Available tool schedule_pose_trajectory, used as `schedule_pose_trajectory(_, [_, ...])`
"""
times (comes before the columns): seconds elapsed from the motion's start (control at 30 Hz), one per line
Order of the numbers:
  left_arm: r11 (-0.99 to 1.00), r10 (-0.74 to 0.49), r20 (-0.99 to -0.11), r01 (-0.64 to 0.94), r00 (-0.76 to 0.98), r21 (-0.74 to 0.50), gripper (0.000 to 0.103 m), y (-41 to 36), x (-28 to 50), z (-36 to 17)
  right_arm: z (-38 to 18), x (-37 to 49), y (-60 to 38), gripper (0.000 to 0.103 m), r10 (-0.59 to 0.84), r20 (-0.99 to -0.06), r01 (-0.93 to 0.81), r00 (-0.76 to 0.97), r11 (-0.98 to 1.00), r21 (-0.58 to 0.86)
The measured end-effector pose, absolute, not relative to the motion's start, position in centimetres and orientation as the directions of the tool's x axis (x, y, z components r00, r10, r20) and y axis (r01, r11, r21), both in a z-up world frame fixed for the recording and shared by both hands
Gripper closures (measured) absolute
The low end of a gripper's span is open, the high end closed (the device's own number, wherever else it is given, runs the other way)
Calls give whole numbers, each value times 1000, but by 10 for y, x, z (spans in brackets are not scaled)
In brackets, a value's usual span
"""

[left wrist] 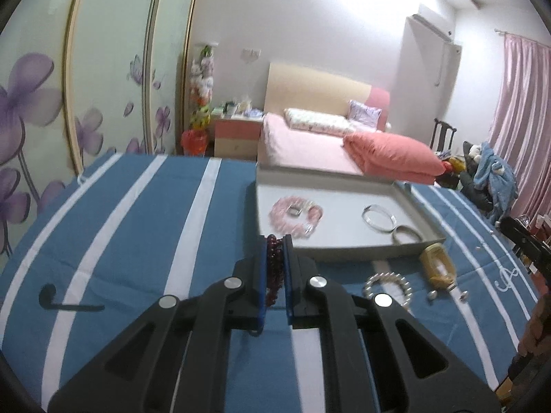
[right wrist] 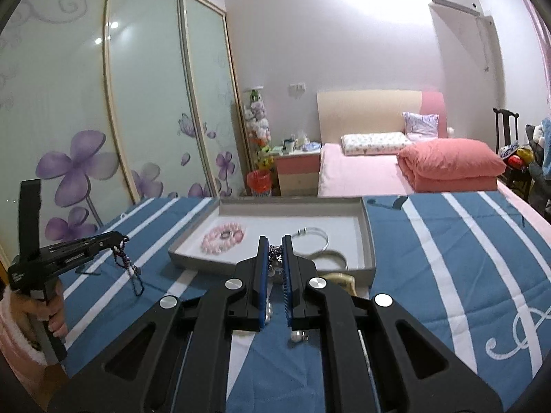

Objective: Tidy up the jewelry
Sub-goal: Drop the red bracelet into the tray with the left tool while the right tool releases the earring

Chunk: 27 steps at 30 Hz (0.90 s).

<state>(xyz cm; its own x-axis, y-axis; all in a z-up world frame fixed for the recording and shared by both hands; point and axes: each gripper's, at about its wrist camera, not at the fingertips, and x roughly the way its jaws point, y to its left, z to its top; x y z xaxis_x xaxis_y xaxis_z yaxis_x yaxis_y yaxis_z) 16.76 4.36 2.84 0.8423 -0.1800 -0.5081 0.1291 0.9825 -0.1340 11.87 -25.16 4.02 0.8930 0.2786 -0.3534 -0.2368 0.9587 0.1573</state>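
My left gripper [left wrist: 275,241] is shut on a dark red bead bracelet [left wrist: 273,272], held above the blue striped cloth just short of the grey tray [left wrist: 344,253]. From the right wrist view the left gripper [right wrist: 118,241] shows at the left with the beads [right wrist: 129,268] hanging from it. My right gripper [right wrist: 274,241] is shut on a silver chain piece [right wrist: 275,258] at the tray's near wall [right wrist: 213,265]. The tray holds a pink bead bracelet [left wrist: 296,218], a silver bangle [left wrist: 378,216] and a second bangle [left wrist: 406,234].
On the cloth right of my left gripper lie a pearl bracelet [left wrist: 389,285], a yellow amber-like piece [left wrist: 439,266] and two small earrings [left wrist: 432,295]. A pearl earring [right wrist: 296,336] lies under my right gripper. A bed and wardrobe stand behind the table.
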Motion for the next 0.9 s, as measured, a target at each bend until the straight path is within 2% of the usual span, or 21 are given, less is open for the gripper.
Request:
schedule_pose_trajectory(0.47, [981,-193,-395,164,898,-107,93,6,159,68,64,128,-249,94,250,-212,-220,945,963,154])
schedule_pose_trajectory(0.9, [977,-214,-370,188,904,-105,93,-19,186,75,66,150,-253,94,252,-199,-218,947,959,179])
